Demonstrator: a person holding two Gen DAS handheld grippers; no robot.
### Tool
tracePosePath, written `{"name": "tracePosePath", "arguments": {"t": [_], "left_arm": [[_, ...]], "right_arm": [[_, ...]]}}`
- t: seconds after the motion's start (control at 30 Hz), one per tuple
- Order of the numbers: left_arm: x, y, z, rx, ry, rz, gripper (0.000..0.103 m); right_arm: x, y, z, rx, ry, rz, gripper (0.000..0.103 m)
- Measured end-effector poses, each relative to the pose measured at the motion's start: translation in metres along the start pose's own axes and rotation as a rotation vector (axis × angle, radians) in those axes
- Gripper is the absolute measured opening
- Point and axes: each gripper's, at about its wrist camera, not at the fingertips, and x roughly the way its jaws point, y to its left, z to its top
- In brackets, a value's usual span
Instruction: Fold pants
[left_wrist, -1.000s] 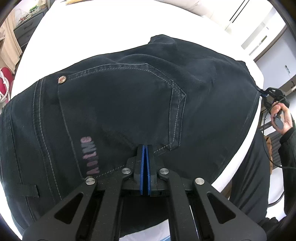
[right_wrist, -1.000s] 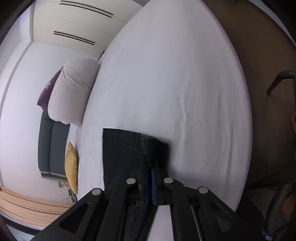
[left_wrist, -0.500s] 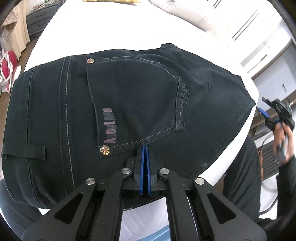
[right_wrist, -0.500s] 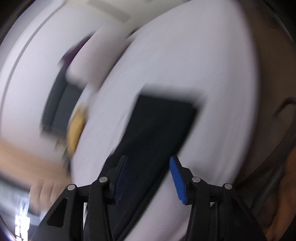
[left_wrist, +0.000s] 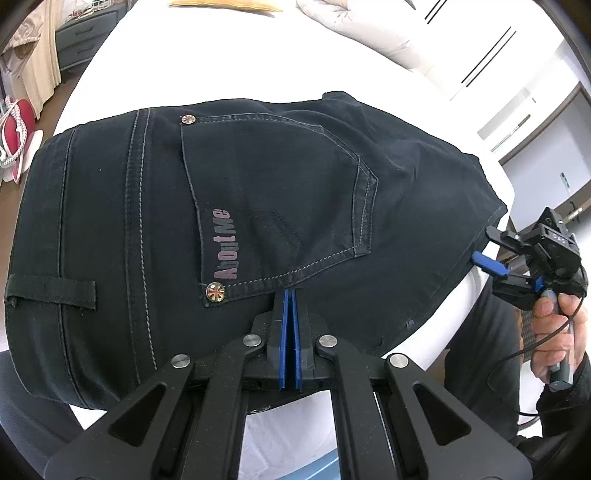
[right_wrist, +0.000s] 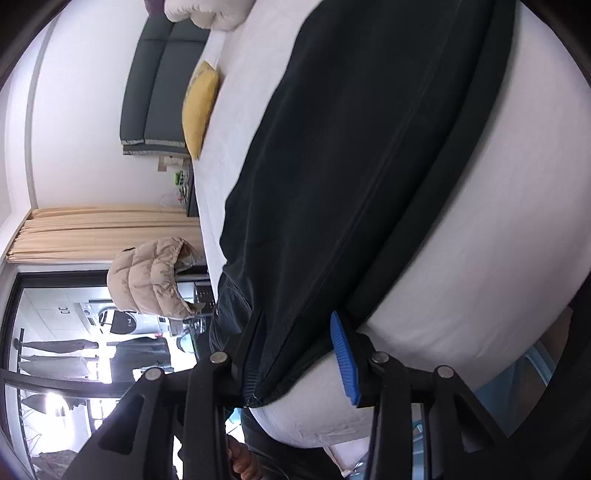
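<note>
Dark pants (left_wrist: 258, 206) lie folded on the white bed (left_wrist: 207, 66), back pocket with "AboutMe" print facing up. My left gripper (left_wrist: 290, 295) is shut on the near edge of the pants, just below the pocket. My right gripper (right_wrist: 295, 350) is open; the folded edge of the pants (right_wrist: 351, 147) lies between its fingers at the bed's edge, and I cannot tell if they touch. The right gripper (left_wrist: 495, 264) also shows in the left wrist view, open at the right side of the pants, held by a hand.
A yellow cushion (right_wrist: 199, 107) and a pale duvet (left_wrist: 369, 29) lie at the far end of the bed. A dark sofa (right_wrist: 159, 74), curtains (right_wrist: 103, 232), a beige puffer jacket (right_wrist: 155, 284) and a dresser (left_wrist: 85, 44) stand around the room.
My right gripper let go of the pants' corner, opened, and swung round to the pants' side edge. My left gripper stayed shut on the pants and drew back, so more waistband shows.
</note>
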Motion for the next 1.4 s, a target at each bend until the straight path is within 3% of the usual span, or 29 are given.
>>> {"name": "tracePosePath", "arguments": {"t": [0.27,0.33,0.4,0.6,0.8,0.97,1.03,1.2,1.27,1.4], "left_arm": [[0.000,0.000,0.001,0.004,0.004,0.001,0.002],[0.000,-0.001,0.002,0.006,0.008,0.006,0.002],[0.000,-0.003,0.002,0.016,0.013,0.015,0.002],[-0.003,0.001,-0.002,0.000,0.014,0.007,0.001],[-0.004,0.004,-0.001,-0.003,0.016,0.004,0.002],[-0.006,0.010,-0.002,0.000,0.014,0.001,0.001],[-0.007,0.009,-0.003,0.001,0.014,0.003,0.001],[-0.007,0.009,-0.002,0.001,0.018,0.005,0.002],[-0.006,0.009,-0.001,-0.001,0.018,0.006,0.002],[-0.004,0.007,0.001,0.004,0.024,0.009,0.002]], "right_arm": [[0.022,-0.011,0.013,0.109,0.028,0.045,0.033],[0.028,-0.014,0.017,0.109,0.032,0.038,0.007],[0.029,-0.019,0.015,0.112,0.030,0.029,0.005],[0.022,-0.032,-0.004,0.113,0.005,0.044,0.004],[0.016,-0.028,0.005,0.067,-0.019,0.067,0.010],[-0.014,-0.055,0.041,0.184,-0.180,0.125,0.010],[-0.024,-0.067,0.054,0.225,-0.222,0.137,0.004],[-0.037,-0.073,0.049,0.190,-0.253,0.071,0.002],[-0.038,-0.080,0.044,0.196,-0.258,0.087,0.001],[-0.038,-0.070,0.058,0.138,-0.260,0.056,0.005]]}}
